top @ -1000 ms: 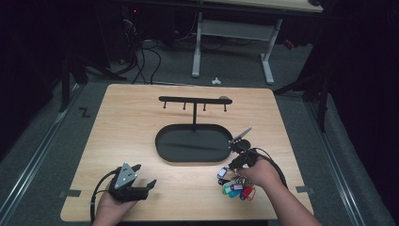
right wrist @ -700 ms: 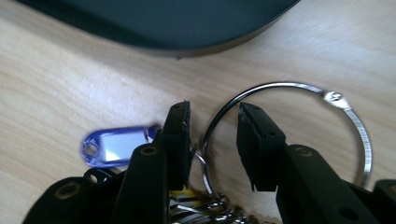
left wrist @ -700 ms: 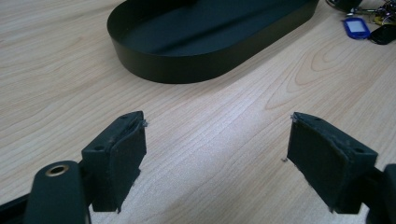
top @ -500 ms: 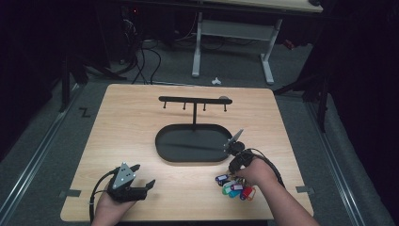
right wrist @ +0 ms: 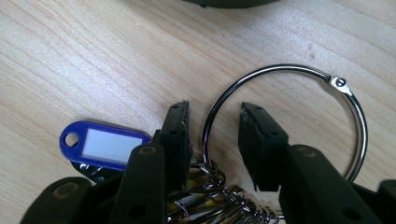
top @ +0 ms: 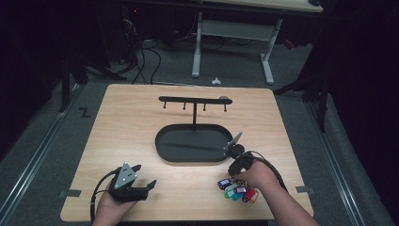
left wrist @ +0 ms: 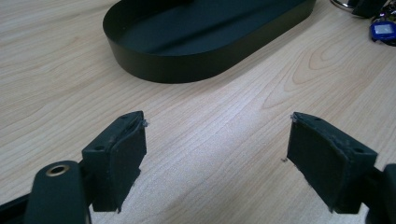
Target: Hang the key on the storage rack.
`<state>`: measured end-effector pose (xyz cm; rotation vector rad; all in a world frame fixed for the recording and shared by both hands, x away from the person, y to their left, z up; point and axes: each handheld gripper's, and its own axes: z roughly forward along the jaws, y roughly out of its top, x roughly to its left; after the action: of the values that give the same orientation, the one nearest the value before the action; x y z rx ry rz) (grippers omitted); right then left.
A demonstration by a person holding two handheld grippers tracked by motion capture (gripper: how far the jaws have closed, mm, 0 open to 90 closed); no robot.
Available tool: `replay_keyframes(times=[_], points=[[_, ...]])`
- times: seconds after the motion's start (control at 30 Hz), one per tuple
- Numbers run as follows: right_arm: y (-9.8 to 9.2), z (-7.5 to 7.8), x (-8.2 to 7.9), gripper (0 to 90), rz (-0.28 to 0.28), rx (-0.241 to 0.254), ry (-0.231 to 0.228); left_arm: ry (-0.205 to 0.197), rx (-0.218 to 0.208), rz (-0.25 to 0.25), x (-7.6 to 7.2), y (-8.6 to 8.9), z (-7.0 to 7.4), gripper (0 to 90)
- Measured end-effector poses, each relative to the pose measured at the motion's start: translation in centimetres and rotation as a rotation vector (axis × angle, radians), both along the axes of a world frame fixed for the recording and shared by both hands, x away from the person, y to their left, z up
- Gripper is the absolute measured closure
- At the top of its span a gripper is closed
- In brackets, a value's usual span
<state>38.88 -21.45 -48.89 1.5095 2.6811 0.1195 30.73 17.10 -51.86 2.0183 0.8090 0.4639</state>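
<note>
A bunch of keys with coloured tags [top: 237,190] lies at the table's near right, strung on a large metal ring [right wrist: 289,67]. My right gripper [right wrist: 212,109] is down on it, jaws apart, with the ring's left arc between them and a gap on either side. A blue tag [right wrist: 107,145] lies just outside its left jaw. In the high view the right gripper [top: 234,170] sits between the tags and the black oval tray [top: 188,141]. My left gripper [top: 147,175] rests at the near left, open and holding nothing [left wrist: 217,123].
The tray [left wrist: 187,65] carries a post with a black hook bar [top: 193,100] across its top, at mid-table. Bare wood surrounds the left gripper. The blue tag [left wrist: 383,30] shows far off beyond the tray's end. Desk legs and cables stand on the floor behind.
The right hand has come back from the tray's right end towards the key bunch and lowered its jaws around the ring. The left gripper has stayed where it was.
</note>
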Motion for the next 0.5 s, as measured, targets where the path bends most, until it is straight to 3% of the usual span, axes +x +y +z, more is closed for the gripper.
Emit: replay_keyframes(times=[0.27,0.37,0.5], points=[[0.43,-0.02,0.22,59.4,0.041,-0.023,0.033,-0.003,-0.008,0.007,-0.08,0.22,0.10,20.1],[0.52,0.02,0.24,59.8,0.025,-0.026,0.042,-0.001,-0.005,0.007,-0.08,0.12,0.03,20.1],[0.42,0.04,0.15,64.2,0.047,-0.025,0.035,-0.004,-0.004,0.003,-0.08,0.10,0.09,20.1]])
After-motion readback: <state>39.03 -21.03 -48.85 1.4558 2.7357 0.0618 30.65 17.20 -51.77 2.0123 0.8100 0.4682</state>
